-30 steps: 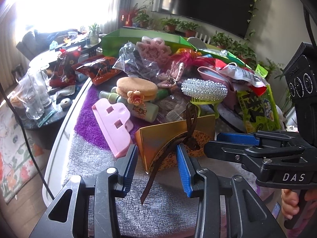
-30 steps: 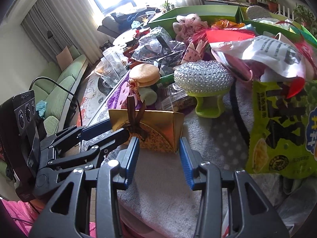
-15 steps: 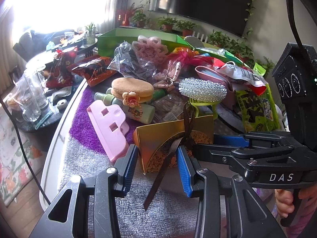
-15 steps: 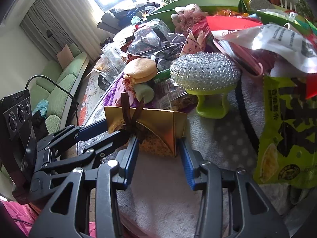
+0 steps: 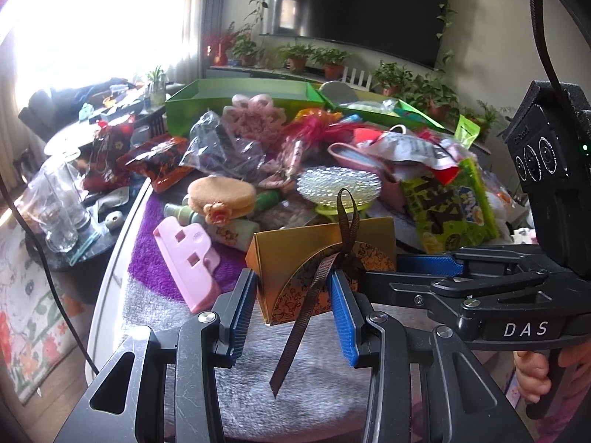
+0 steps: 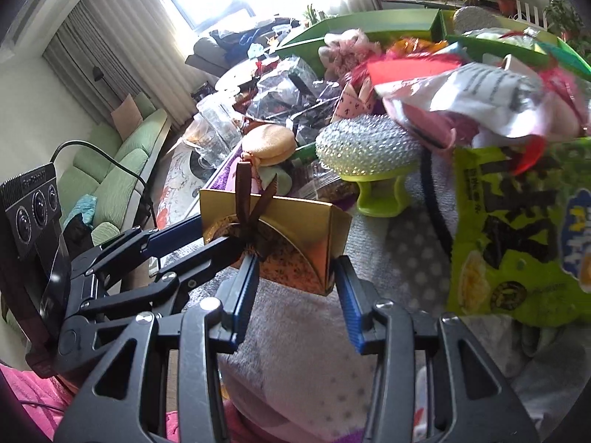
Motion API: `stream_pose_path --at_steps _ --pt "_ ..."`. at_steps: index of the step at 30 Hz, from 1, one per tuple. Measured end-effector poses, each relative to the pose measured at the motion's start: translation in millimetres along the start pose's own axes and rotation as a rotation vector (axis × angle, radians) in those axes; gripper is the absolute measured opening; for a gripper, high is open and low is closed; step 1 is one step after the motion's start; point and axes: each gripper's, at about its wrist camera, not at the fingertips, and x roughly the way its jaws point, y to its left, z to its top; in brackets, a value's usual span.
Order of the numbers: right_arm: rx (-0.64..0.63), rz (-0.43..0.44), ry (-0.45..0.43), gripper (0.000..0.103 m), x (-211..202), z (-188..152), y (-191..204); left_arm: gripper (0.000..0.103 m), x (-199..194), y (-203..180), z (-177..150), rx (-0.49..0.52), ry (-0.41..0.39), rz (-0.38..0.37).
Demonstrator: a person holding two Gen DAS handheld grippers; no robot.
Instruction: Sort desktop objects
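Note:
A gold triangular gift box with a brown ribbon sits between the blue pads of both grippers and appears lifted off the grey towel. My left gripper closes on its near end. My right gripper closes on it from the other side, the box wedged between its pads. Each gripper shows in the other's view, the right one and the left one. Behind lies the pile of clutter.
A pink clip, a peach puff case, a sparkly brush on a green stand, a green snack bag and green trays crowd the table. Glasses stand on a low side table at left.
Both grippers have moved in around the gold box and closed on it. The box has risen off the towel and sits higher in both views.

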Motion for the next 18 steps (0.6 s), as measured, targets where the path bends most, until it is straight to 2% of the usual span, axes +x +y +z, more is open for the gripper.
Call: stream_pose_path --at_steps 7,18 --pt "0.010 -0.002 -0.055 0.044 -29.1 -1.3 -5.6 0.041 -14.9 -23.8 12.0 0.061 -0.035 -0.005" --pt "0.016 -0.053 -0.170 0.044 -89.6 2.6 -23.8 0.041 -23.6 -75.8 47.1 0.178 -0.095 -0.041"
